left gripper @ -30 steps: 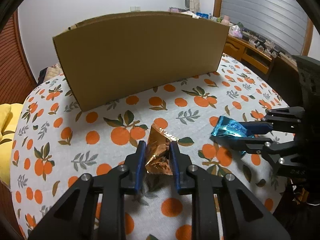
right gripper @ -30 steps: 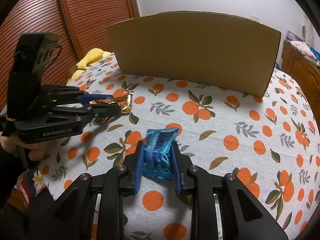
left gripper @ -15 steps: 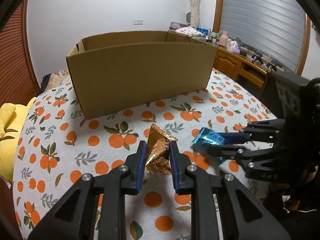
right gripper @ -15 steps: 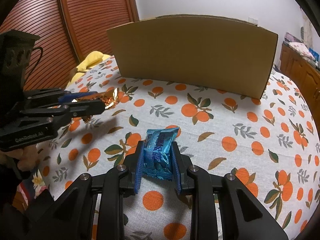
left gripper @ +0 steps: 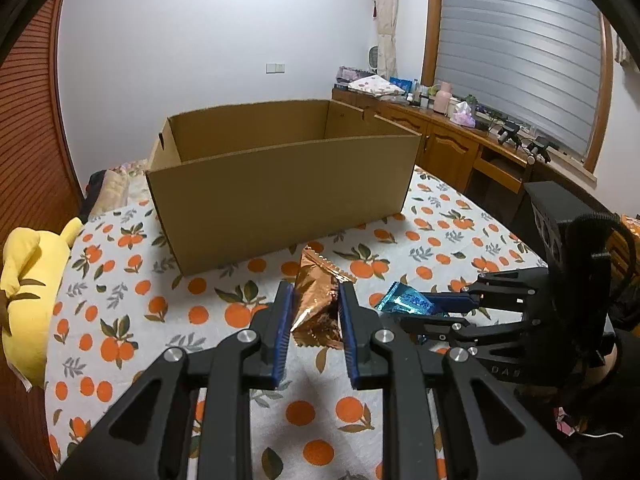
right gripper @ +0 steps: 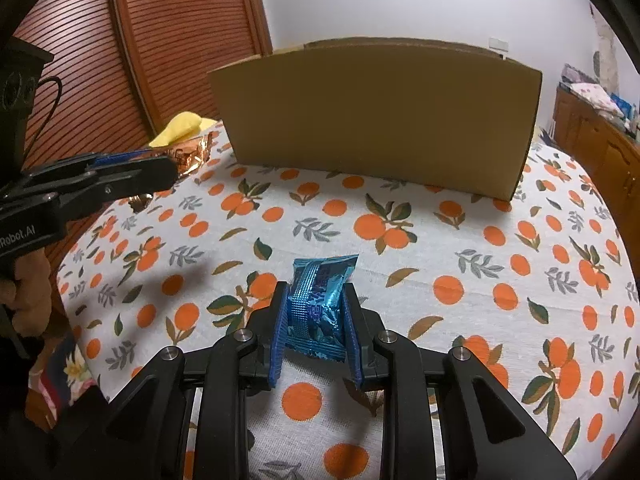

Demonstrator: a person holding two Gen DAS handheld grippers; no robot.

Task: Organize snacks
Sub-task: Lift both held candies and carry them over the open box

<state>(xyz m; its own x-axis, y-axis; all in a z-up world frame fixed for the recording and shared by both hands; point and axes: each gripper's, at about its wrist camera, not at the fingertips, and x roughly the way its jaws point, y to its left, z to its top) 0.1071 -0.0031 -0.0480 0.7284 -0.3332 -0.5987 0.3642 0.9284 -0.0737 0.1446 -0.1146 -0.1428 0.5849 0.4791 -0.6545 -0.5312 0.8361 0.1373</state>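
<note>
- Snacks: a copper foil snack packet (left gripper: pixel 318 308) and a blue foil snack packet (right gripper: pixel 318 308), each gripped in one tool, both on the near side of the open cardboard box (left gripper: pixel 280 184).
- The left gripper (left gripper: pixel 314 312) has its fingers (left gripper: pixel 280 320) drawn narrow, pressing both sides of the copper packet; the packet stands up between the blue pads, its crimped top edge leaning toward the box.
- Seen from the right wrist, the copper packet is raised above the table (right gripper: pixel 440 240), near the box's left front corner.
- The right gripper (right gripper: pixel 316 320) has its fingers (right gripper: pixel 352 328) narrow too, clamped on the blue packet, which stands upright between them, well short of the box's front wall.
- From the left wrist, the blue packet sits to the right of the copper one, both in front of the box.
- The box stands on the table's orange-print cloth; its visible inner walls are bare, its floor hidden.
- A yellow plush toy (left gripper: pixel 28 292) lies to the left of the box, at the table's edge.
- A wooden sideboard (left gripper: pixel 460 144) with clutter stands behind the box, to its right.
</note>
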